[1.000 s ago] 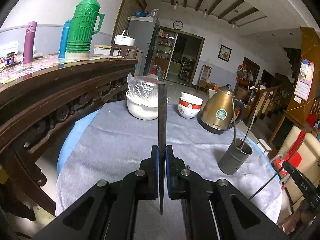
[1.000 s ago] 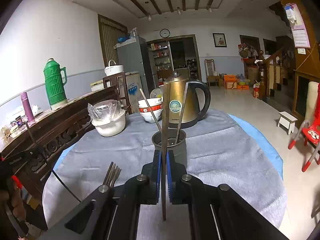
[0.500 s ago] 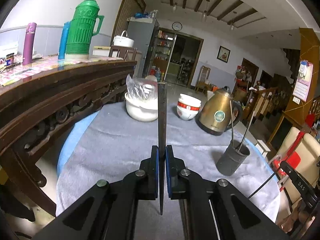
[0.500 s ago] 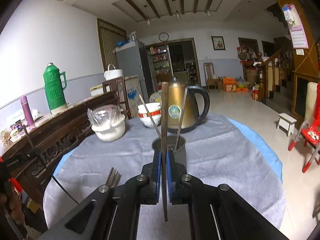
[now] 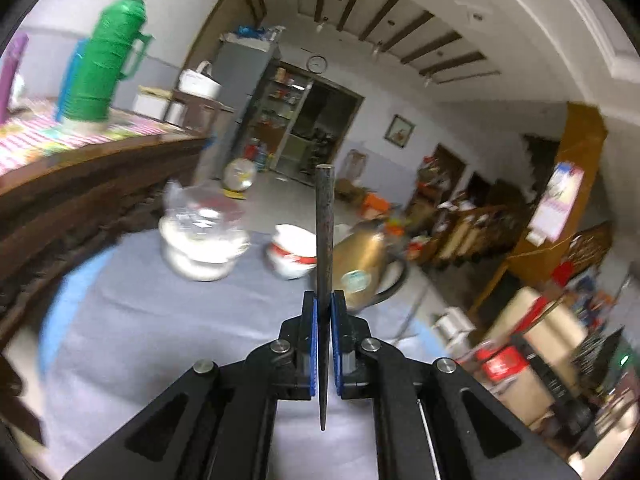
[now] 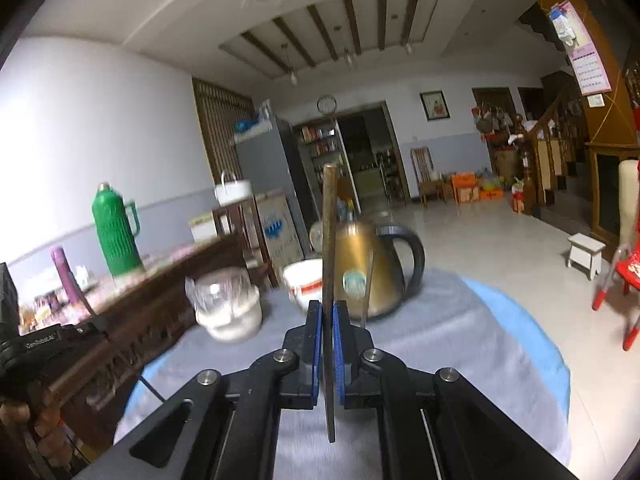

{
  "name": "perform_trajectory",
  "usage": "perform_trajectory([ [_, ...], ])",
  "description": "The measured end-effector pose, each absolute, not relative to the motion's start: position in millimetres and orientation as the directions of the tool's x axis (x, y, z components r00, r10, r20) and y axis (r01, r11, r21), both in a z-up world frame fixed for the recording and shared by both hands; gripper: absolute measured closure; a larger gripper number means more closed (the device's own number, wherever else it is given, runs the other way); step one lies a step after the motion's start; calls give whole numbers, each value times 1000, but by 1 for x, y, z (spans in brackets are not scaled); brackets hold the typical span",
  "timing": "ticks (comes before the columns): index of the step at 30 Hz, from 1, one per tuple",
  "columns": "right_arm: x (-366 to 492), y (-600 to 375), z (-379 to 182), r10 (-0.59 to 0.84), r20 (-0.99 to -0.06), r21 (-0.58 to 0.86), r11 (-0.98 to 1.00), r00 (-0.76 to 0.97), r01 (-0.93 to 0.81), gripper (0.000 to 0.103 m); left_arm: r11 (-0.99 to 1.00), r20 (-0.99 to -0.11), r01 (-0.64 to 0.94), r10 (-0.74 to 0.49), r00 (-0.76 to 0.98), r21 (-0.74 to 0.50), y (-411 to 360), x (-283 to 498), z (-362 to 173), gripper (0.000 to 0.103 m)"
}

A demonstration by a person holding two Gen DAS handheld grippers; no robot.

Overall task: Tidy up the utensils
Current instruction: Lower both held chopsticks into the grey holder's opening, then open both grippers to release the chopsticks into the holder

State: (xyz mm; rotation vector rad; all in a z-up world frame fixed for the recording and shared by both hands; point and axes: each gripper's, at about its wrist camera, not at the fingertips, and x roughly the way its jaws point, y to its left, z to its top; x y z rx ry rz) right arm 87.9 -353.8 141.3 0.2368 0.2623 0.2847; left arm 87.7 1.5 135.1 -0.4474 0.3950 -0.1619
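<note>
My left gripper is shut on a dark chopstick that stands upright between its blue pads, above the grey tablecloth. My right gripper is shut on a brownish chopstick, also upright. A thin utensil sticks up just right of the right gripper; the holder under it is hidden behind the gripper. The view from the left wrist is blurred and the holder does not show there.
A brass kettle, a red-and-white bowl and a white bowl with a plastic bag stand at the back of the table. A wooden sideboard with a green thermos runs along the left.
Both grippers have risen and tilted upward with their chopsticks. The grey holder has dropped out of sight in both views. The left view has swung to the right.
</note>
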Motion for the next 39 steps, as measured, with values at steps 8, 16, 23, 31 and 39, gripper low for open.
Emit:
perform_trajectory([
  [8, 131, -358, 158, 293, -187, 294, 927, 938, -231, 97, 869, -330, 125, -311, 891, -479, -47, 154, 148, 97],
  [16, 171, -362, 136, 300, -252, 335, 919, 920, -208, 97, 894, -369, 139, -312, 876, -425, -79, 195, 138, 97],
  [23, 195, -363, 111, 317, -318, 361, 912, 894, -195, 97, 907, -434, 122, -306, 848, -402, -89, 214, 111, 96],
  [31, 211, -360, 84, 338, -403, 377, 908, 850, -182, 97, 910, -496, 112, -317, 809, -399, -98, 225, 88, 96],
  [39, 218, -356, 73, 343, -447, 375, 910, 826, -175, 97, 902, -539, 102, -338, 772, -420, -100, 230, 71, 96],
])
